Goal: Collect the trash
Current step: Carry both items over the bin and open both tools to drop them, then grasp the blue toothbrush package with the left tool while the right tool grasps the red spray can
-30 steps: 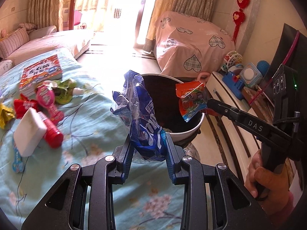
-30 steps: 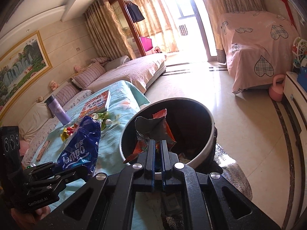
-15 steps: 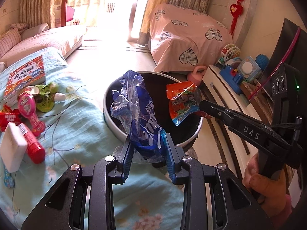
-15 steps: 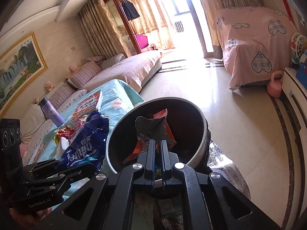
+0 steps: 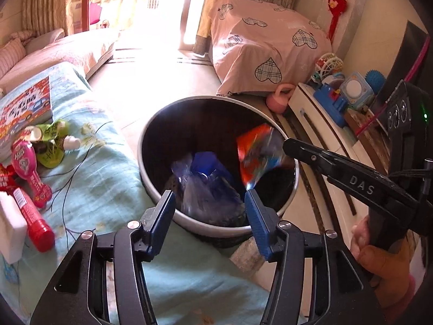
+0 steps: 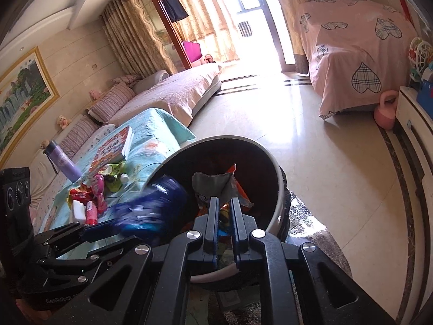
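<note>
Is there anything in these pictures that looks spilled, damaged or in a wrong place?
Nothing is spilled or damaged. The blue wrapper is blurred inside the bin, beyond the opening left gripper. The orange wrapper sits over the bin at the opening right gripper. Several packets lie on the bed cover.

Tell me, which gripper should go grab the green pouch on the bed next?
Left, probably. The left gripper is opening with nothing between its pads, its blue wrapper dropping into the bin, and it is nearer the green pouch. The right gripper is opening around its orange wrapper.
</note>
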Demonstrator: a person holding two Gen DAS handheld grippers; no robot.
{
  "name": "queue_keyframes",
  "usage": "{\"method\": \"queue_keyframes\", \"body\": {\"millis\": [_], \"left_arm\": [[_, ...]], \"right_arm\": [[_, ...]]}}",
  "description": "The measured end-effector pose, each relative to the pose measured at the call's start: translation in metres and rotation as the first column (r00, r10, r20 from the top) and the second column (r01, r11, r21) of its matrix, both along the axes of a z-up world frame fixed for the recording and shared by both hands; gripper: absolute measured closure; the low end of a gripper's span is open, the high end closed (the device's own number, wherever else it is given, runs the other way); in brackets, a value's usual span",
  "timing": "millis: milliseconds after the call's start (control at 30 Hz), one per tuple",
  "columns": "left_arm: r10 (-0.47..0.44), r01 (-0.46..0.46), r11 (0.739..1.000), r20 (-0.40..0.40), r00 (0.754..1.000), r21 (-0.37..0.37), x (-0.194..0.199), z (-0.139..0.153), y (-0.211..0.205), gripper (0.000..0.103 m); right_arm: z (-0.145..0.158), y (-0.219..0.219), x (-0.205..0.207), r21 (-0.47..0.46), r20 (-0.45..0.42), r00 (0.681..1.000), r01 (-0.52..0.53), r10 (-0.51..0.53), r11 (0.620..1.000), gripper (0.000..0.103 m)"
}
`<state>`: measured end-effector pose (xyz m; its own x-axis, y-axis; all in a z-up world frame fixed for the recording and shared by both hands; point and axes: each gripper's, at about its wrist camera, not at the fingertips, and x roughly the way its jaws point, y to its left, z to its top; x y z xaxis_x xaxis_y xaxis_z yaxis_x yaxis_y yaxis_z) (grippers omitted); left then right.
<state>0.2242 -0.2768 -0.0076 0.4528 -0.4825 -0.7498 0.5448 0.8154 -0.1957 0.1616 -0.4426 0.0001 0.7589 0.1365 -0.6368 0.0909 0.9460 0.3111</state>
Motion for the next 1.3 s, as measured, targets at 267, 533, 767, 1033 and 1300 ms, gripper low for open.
{"method": "queue_keyframes", "body": {"millis": [267, 533, 767, 1033, 1300], "left_arm": [[0.056, -0.057, 0.998, -0.009, 0.998, -0.037, -0.013, -0.003, 0.033, 0.045], [0.147, -0.149, 0.987, -0.024, 0.989, -0.063, -0.037, -0.01, 0.087, 0.044], [0.229, -0.231, 0.972, -0.032, 0.973, -0.051, -0.052, -0.019, 0.144, 0.044], [0.334, -0.337, 0.94, -0.055, 0.941, -0.052, -0.063, -0.029, 0.207, 0.044], [0.403, -0.406, 0.912, -0.064, 0.913, -0.05, -0.063, -0.034, 0.245, 0.044]], "right_arm": [[0.002, 0.005, -0.009, 0.019, 0.021, 1.0, 0.002, -0.002, 1.0, 0.045], [0.005, 0.043, -0.027, 0.029, 0.056, 0.997, -0.05, 0.049, 0.998, 0.02], [-0.003, 0.094, -0.03, 0.007, 0.037, 0.989, -0.145, 0.145, 0.989, 0.02], [-0.018, 0.142, -0.027, -0.013, -0.003, 0.97, -0.242, 0.242, 0.97, 0.02], [-0.026, 0.181, -0.02, -0.041, -0.029, 0.948, -0.319, 0.318, 0.947, 0.02]]}}
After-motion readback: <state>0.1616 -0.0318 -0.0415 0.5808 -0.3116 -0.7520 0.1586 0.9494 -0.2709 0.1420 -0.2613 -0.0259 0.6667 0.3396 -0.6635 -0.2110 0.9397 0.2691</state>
